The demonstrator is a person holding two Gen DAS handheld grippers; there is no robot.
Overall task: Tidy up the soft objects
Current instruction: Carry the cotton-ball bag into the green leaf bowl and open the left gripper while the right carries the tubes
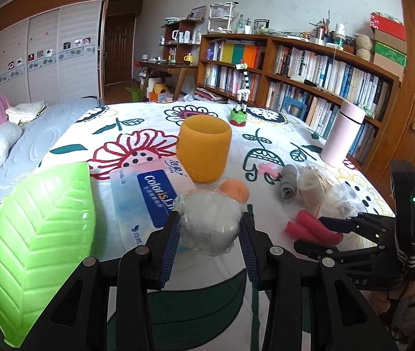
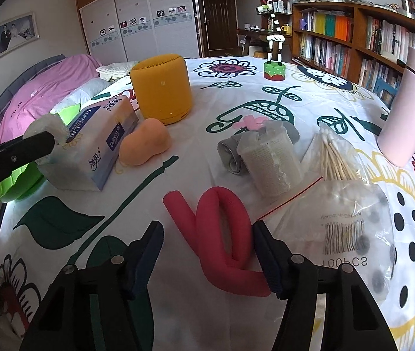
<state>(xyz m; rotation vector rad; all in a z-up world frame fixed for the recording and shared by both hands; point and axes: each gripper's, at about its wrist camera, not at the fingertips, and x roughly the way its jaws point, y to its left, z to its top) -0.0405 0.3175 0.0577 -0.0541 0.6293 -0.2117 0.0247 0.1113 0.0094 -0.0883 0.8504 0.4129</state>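
Observation:
My left gripper (image 1: 209, 224) is shut on a white soft ball wrapped in clear plastic (image 1: 210, 222), held above the flowered tablecloth (image 1: 137, 134); the same bundle (image 2: 48, 127) shows at the left of the right wrist view. A green leaf-shaped dish (image 1: 38, 234) lies just left of it. My right gripper (image 2: 207, 234) stands open, its fingers on either side of a looped red foam tube (image 2: 222, 228) lying on the cloth. An orange sponge (image 2: 143, 146), a rolled grey cloth (image 2: 231, 152) and a wrapped white gauze roll (image 2: 271, 161) lie beyond.
A yellow speaker (image 2: 162, 87), a tissue pack (image 2: 96, 146), a bag of cotton swabs (image 2: 342, 193), a pink bottle (image 2: 409, 117) and a striped toy figure (image 2: 274, 58) stand on the table. Bookshelves (image 1: 309, 67) line the right wall; a bed (image 1: 17, 134) lies left.

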